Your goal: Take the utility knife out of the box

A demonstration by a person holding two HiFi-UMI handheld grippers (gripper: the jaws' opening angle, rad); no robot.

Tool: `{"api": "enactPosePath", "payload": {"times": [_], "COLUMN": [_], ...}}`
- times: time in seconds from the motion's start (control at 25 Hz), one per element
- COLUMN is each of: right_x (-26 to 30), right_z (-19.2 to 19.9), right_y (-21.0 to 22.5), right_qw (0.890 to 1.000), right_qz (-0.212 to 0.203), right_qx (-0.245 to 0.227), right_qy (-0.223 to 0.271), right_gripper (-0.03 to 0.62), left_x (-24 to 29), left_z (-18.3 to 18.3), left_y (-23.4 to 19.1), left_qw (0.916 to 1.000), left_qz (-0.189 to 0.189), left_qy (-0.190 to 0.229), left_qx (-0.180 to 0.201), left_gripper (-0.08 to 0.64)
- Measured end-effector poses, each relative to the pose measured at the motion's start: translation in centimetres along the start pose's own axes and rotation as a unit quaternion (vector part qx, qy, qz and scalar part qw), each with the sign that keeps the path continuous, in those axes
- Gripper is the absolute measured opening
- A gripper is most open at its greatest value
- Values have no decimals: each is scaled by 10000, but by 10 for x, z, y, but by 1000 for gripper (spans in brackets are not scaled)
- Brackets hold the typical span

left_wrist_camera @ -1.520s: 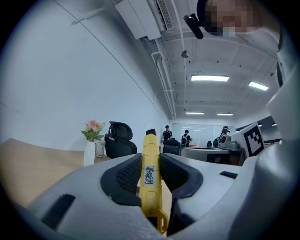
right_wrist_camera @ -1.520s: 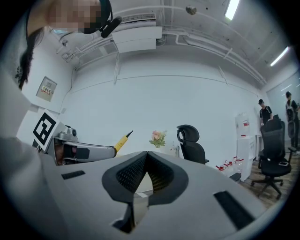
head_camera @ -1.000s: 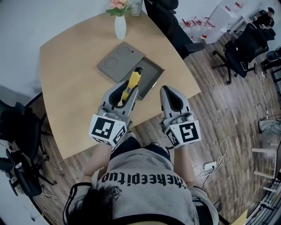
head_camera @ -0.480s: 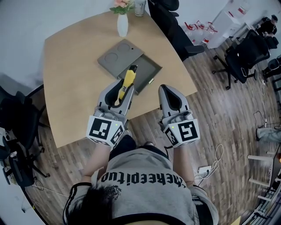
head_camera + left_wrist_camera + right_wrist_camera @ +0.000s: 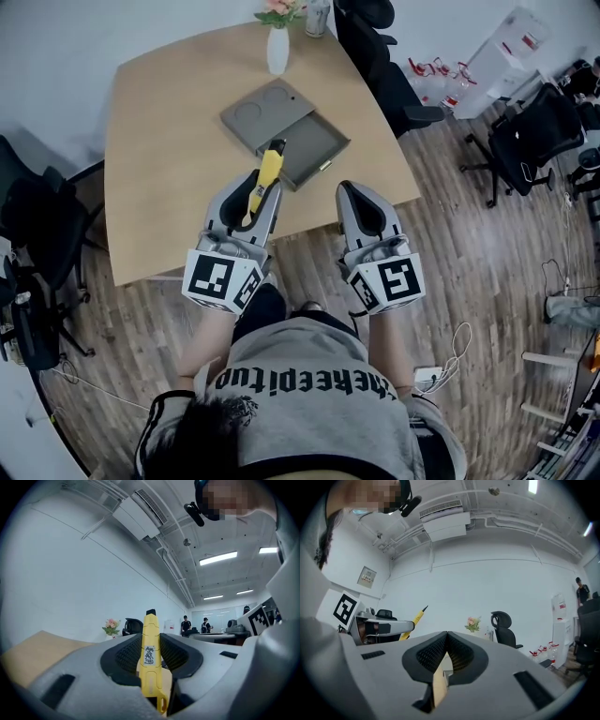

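A yellow utility knife (image 5: 264, 173) with a black tip is clamped between the pads of my left gripper (image 5: 255, 195), well off the table. It sticks out forward past the jaws, its tip toward the grey box (image 5: 314, 150). In the left gripper view the knife (image 5: 150, 656) stands upright between the two dark pads of the left gripper (image 5: 151, 641). The box tray lies open on the table with its lid (image 5: 265, 111) beside it. My right gripper (image 5: 352, 192) hangs off the table's front edge, its jaws touching and nothing between them (image 5: 446, 635).
The tan table (image 5: 159, 141) carries a white vase with flowers (image 5: 277, 47) at its far edge. Black office chairs (image 5: 394, 84) stand to the right on the wooden floor. From the right gripper view, the left gripper (image 5: 384, 627) and the knife (image 5: 416, 617) show at the left.
Both grippers have drawn back from the box toward the person. The knife has come along in the left gripper, farther from the tray.
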State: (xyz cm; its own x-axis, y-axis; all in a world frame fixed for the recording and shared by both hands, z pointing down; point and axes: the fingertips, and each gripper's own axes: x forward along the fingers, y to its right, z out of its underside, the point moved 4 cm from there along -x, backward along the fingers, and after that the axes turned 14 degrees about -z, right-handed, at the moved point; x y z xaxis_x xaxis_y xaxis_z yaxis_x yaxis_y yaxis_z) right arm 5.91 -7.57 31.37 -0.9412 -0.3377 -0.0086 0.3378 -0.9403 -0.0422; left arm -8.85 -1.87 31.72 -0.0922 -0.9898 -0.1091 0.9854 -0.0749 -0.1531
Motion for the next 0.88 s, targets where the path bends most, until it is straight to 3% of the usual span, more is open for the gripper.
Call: {"api": "enactPosePath", "payload": {"times": [0.88], "right_x": [-53], "right_z": [-2], "right_y": [-19], "right_qw": [9977], "right_qz": [-672], "right_qx": [7], "right_qy": [85], "right_gripper": [7], "left_x": [-65], "left_z": [-10], "left_y": [47], "left_qw": [9970], "left_qz": [-692], "left_qy": [339], "left_qx": [80], "left_gripper": [133]}}
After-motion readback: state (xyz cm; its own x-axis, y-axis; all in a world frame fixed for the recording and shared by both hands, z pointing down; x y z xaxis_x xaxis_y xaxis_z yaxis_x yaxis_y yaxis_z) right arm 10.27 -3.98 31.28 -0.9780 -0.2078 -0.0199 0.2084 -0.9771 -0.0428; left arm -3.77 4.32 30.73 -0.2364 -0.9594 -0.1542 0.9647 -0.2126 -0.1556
